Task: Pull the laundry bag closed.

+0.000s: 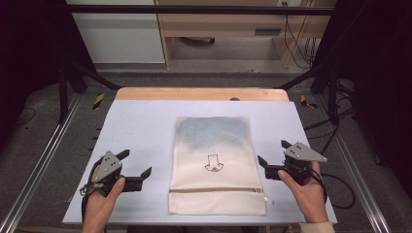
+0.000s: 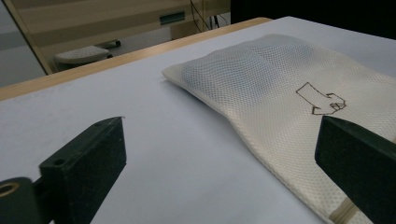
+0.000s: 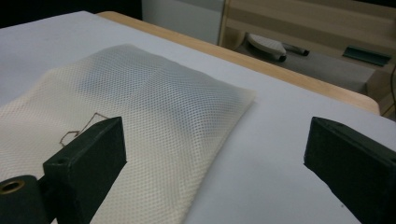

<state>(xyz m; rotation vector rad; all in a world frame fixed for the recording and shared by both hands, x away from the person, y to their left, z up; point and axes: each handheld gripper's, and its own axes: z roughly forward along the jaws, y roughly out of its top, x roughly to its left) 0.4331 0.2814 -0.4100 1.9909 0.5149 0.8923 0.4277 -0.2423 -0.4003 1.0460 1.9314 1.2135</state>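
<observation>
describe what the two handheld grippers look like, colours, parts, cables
Both the left gripper and the right gripper are black, each with two blocky black jaws and a grey three-cornered plate on top dotted with small dark holes. A black cable trails from each. A pale sleeve cuff shows at the right wrist.

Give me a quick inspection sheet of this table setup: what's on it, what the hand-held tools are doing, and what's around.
Surface: pale blue mat on a wooden table, flat and clean.
Job's things: cream mesh zip bag lying flat mid-mat, something bluish inside its far half, small arrow-like drawing on the mesh, zipper across the near end.
Clutter: nothing seen.
Grippers: left gripper left of the bag, jaws apart, holding nothing; right gripper right of it, jaws apart, holding nothing. Neither touches the bag.
Cables: black cable trailing from the right gripper; more cables by the far furniture.
Surroundings: black frame bars, wooden furniture behind, grey floor.
</observation>
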